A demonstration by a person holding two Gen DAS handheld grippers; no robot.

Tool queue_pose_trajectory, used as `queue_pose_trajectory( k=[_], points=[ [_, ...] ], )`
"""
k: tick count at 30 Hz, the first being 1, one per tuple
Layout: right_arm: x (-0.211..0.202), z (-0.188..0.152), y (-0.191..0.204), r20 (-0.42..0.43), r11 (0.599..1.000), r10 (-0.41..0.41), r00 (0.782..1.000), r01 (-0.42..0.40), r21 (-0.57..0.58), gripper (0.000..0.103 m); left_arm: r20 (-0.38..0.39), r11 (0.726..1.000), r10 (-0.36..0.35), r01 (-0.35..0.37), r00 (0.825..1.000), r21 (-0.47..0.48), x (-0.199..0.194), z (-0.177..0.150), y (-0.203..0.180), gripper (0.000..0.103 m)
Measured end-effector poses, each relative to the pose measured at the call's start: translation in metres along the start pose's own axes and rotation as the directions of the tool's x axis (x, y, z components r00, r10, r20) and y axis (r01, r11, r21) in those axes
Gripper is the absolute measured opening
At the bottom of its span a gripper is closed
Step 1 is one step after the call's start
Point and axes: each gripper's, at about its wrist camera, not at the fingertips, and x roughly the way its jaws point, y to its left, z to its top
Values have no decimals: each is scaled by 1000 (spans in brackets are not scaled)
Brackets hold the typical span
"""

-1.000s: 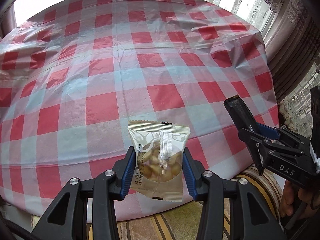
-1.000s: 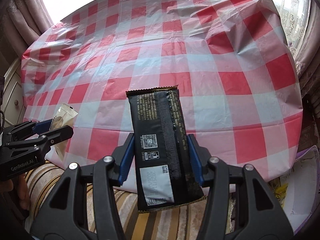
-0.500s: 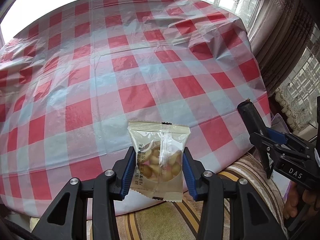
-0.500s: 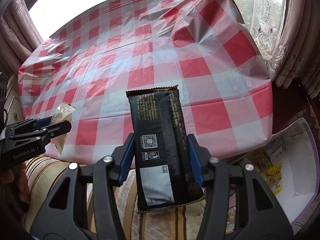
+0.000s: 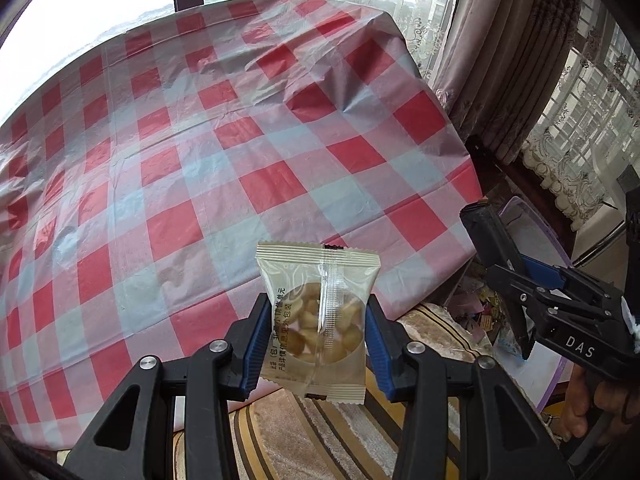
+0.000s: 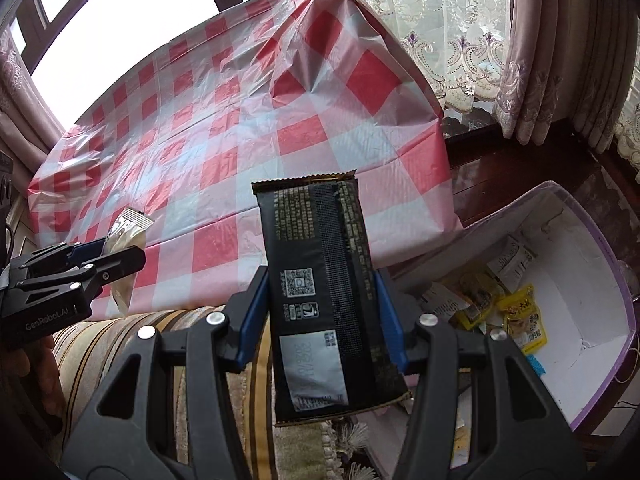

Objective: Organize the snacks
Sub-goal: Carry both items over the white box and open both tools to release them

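- Left tongs (image 5: 316, 344) are clamped on a small clear snack packet (image 5: 318, 320), its blue pads pressing both side edges; the packet stands upright with pale round pieces showing through the film.
- Right tongs (image 6: 322, 316) grip a long black snack bar wrapper (image 6: 324, 296) by its sides, printed back facing the camera (a QR code and a grey date panel are legible as shapes only).
- Both packets hang in the air off the near edge of the counter (image 5: 224, 152), which is draped in a red-and-white checked plastic cloth (image 6: 224, 152).
- In the left wrist view the right tongs show at the right side (image 5: 516, 276), with the black wrapper end sticking up.
- In the right wrist view the left tongs sit at the left edge (image 6: 116, 258) with the clear packet between them.
- A white box with a purple rim (image 6: 600, 240) stands beside the counter's right corner, lower down; several yellow and white snack packets (image 6: 520, 316) lie inside it.
- A striped cushion (image 6: 132, 340) lies below the tongs.
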Motion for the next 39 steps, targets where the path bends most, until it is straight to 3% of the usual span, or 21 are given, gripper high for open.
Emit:
queue_pose_trajectory(
  k=[10,17,27,39],
  points=[
    [-25,-15,-53,61,990,-53,997,44,136,55,14,989,-38,36,999,147,-1,7,-73,46],
    [-45,-21,-89,115,968,-106,988,76,237,55,-14,968,-112,112,994,226,11,14,-129,45],
    [-60,-29,-134,147,927,-203,968,142,348,55,-61,962,-150,160,987,223,38,17,-178,46],
    [-58,-31,-168,131,885,-268,954,191,424,55,-114,963,-201,218,973,158,66,24,-197,46]
  ],
)
